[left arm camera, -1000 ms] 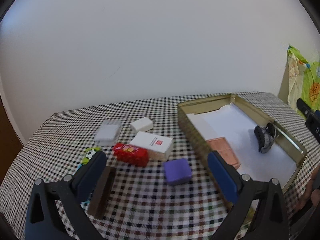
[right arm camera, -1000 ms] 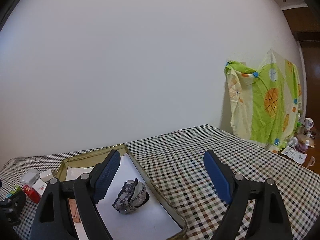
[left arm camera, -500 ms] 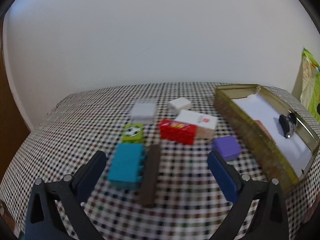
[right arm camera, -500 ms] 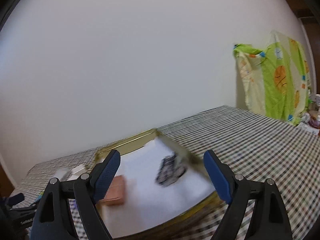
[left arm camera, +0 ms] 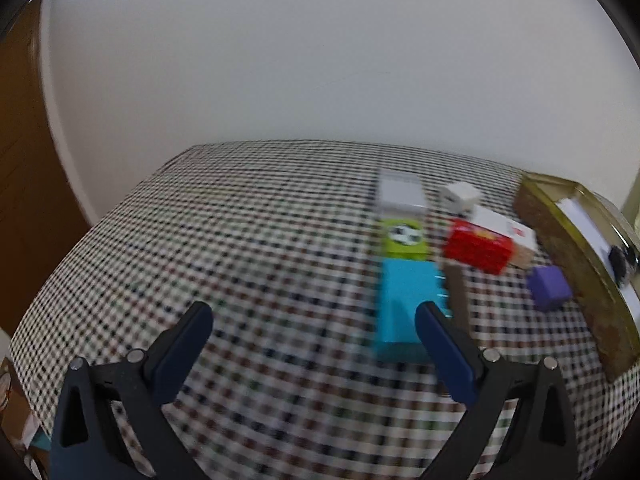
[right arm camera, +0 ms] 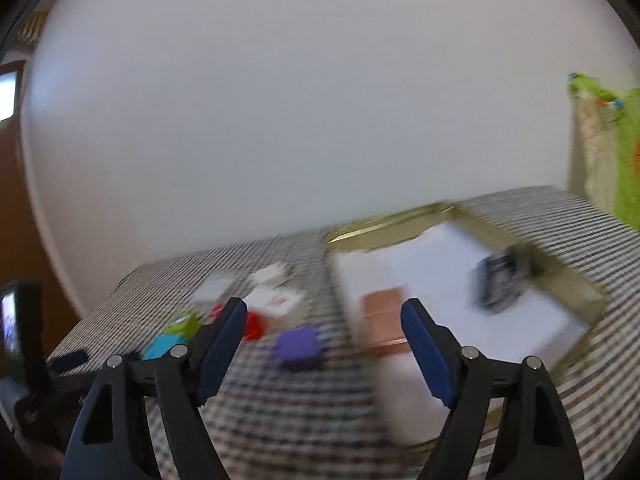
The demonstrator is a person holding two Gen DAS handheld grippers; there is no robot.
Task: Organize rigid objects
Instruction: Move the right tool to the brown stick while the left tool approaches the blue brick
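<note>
I have my left gripper (left arm camera: 314, 316) spread wide and holding nothing over the checkered tablecloth (left arm camera: 200, 256); the turquoise block (left arm camera: 404, 300) lies just beyond its right finger. My right gripper (right arm camera: 322, 316) is also spread and empty, and ahead of it the purple block (right arm camera: 298, 344) sits beside the gold tin (right arm camera: 384, 226), where a copper-coloured block (right arm camera: 382, 320) lies.

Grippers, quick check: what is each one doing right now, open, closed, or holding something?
Left gripper: open, holding nothing, above the checked tablecloth.
Right gripper: open, holding nothing, the purple block ahead between its fingers, not gripped.
</note>
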